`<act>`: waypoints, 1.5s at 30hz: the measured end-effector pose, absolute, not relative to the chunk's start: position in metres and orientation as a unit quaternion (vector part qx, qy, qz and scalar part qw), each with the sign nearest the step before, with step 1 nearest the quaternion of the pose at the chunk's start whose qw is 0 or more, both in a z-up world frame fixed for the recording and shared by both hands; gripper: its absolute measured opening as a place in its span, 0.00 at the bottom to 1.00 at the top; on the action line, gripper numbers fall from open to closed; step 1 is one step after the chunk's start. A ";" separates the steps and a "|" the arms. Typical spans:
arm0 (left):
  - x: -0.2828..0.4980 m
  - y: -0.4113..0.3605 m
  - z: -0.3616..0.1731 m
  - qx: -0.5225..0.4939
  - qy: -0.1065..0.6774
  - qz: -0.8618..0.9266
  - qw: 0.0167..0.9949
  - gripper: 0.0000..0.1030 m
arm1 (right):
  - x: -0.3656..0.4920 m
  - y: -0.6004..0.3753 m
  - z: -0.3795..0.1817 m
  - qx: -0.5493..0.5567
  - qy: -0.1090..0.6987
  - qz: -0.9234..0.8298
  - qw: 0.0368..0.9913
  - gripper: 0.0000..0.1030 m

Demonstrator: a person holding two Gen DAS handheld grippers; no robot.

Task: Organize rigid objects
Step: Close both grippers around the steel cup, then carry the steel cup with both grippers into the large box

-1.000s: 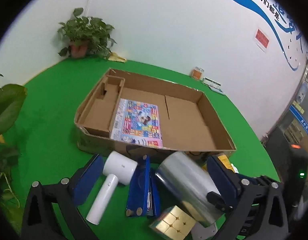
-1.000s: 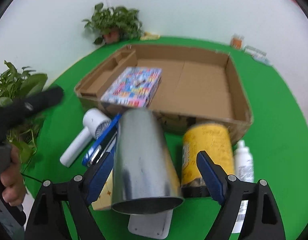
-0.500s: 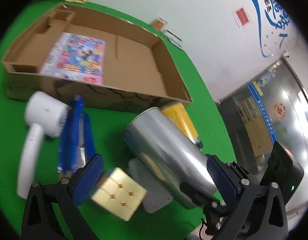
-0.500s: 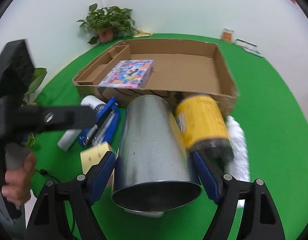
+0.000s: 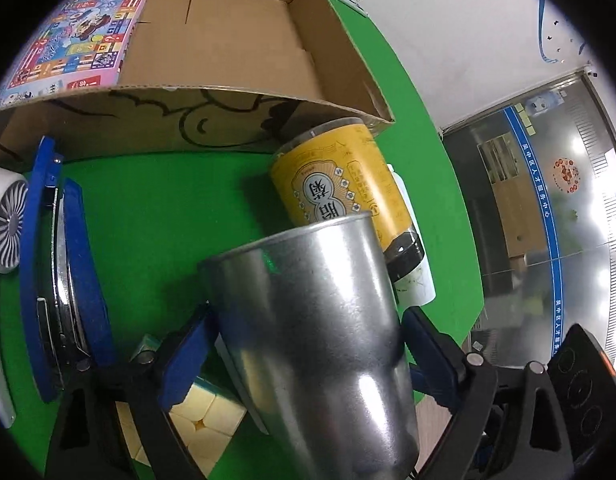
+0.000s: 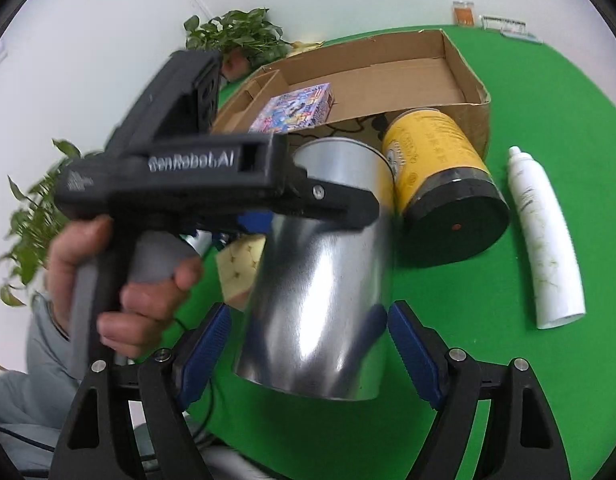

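Note:
A silver metal cup [image 6: 320,280] is tilted over the green table, wide rim toward my right gripper [image 6: 308,352], which is shut on it near the rim. My left gripper [image 5: 308,356] straddles the same cup [image 5: 316,340] from the other side. Its jaws are closing, with the blue pads close to the cup's walls and not pressing. One of its fingers [image 6: 336,204] crosses the cup's upper part, and a hand [image 6: 119,280] holds its handle. A yellow can [image 6: 440,184] lies beside the cup, in front of the cardboard box [image 6: 472,92].
A white bottle [image 6: 548,240] lies right of the can. A gold cube [image 5: 199,420], a blue clamp-like tool [image 5: 67,280] and a white fan [image 5: 7,220] lie left of the cup. A colourful game box [image 5: 75,40] lies inside the cardboard box [image 5: 227,60]. Potted plants [image 6: 235,36] stand behind.
My left gripper swung down and to the right onto the silver cup and its jaws narrowed. My right gripper went from open beside the cup to shut on it, and the cup tipped up.

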State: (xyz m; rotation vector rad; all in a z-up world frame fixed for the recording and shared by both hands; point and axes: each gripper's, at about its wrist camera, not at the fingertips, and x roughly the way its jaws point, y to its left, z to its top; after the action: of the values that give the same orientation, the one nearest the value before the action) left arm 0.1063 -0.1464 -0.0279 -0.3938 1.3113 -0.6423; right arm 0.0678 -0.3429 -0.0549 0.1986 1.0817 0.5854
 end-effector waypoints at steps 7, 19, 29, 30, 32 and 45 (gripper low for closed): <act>0.107 -0.138 -0.028 -0.183 0.592 -0.284 0.731 0.87 | 0.092 -0.336 -0.070 0.114 0.543 0.284 0.782 0.79; 0.095 -0.128 0.007 -0.163 0.539 -0.266 0.782 0.83 | 0.100 -0.309 -0.060 0.090 0.511 0.280 0.808 0.80; 0.135 -0.104 0.122 -0.116 0.424 -0.256 0.861 0.82 | 0.153 -0.282 0.033 0.059 0.418 0.309 0.852 0.80; 0.144 -0.101 0.131 -0.114 0.419 -0.256 0.864 0.82 | 0.165 -0.279 0.045 0.053 0.410 0.310 0.856 0.80; 0.167 -0.095 0.149 -0.108 0.412 -0.255 0.868 0.82 | 0.189 -0.273 0.065 0.042 0.405 0.312 0.859 0.80; 0.294 -0.086 0.088 -0.148 0.521 -0.234 0.808 0.82 | 0.330 -0.245 0.041 0.041 0.510 0.318 0.798 0.80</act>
State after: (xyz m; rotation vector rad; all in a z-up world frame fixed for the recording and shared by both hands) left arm 0.2939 -0.0861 0.0883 -0.3171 1.1136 -0.5000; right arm 0.3295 -0.2446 0.0412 0.0880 1.0956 0.6817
